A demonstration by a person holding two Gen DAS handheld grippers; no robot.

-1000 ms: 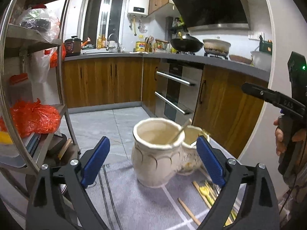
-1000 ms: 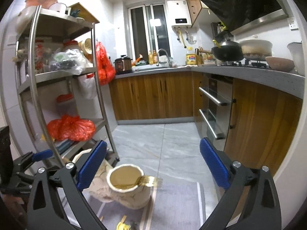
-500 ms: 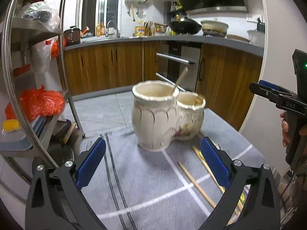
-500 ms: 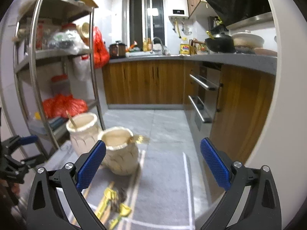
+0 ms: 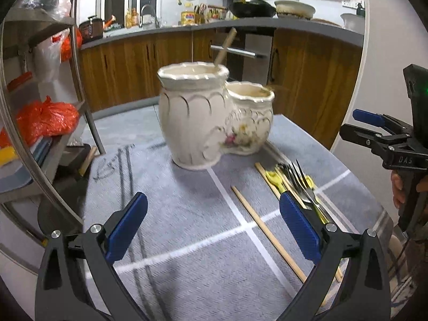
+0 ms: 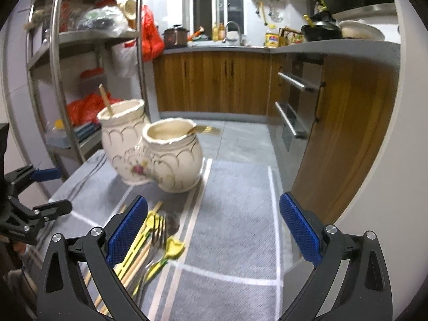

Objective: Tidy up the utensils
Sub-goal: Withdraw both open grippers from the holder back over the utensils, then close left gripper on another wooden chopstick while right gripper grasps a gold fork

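My left gripper (image 5: 212, 223) hung over the grey cloth (image 5: 187, 240) on the table, its jaws spread as wide as they went and holding nothing. Between them I saw only bare cloth and its white lines. A single wooden chopstick (image 5: 267, 230) lay slanting just inside my right jaw, not touched by it. Farther right, partly behind that jaw, lay the heap of utensils (image 5: 294, 179): forks, yellow-handled pieces and more chopsticks. Beyond the jaws, well apart from them, stood the cream double jar (image 5: 214, 117), the taller pot on the left with a wooden stick (image 5: 224, 46) leaning out of it.

My right gripper (image 6: 212, 226) was likewise wide open and empty. The same utensils (image 6: 149, 240) lay just beside and partly under its left jaw, towards the near left; the gap between the jaws showed plain cloth. The jar (image 6: 152, 147) stood at the far left, a gold-coloured utensil (image 6: 204, 129) resting across the rim of its shorter pot.
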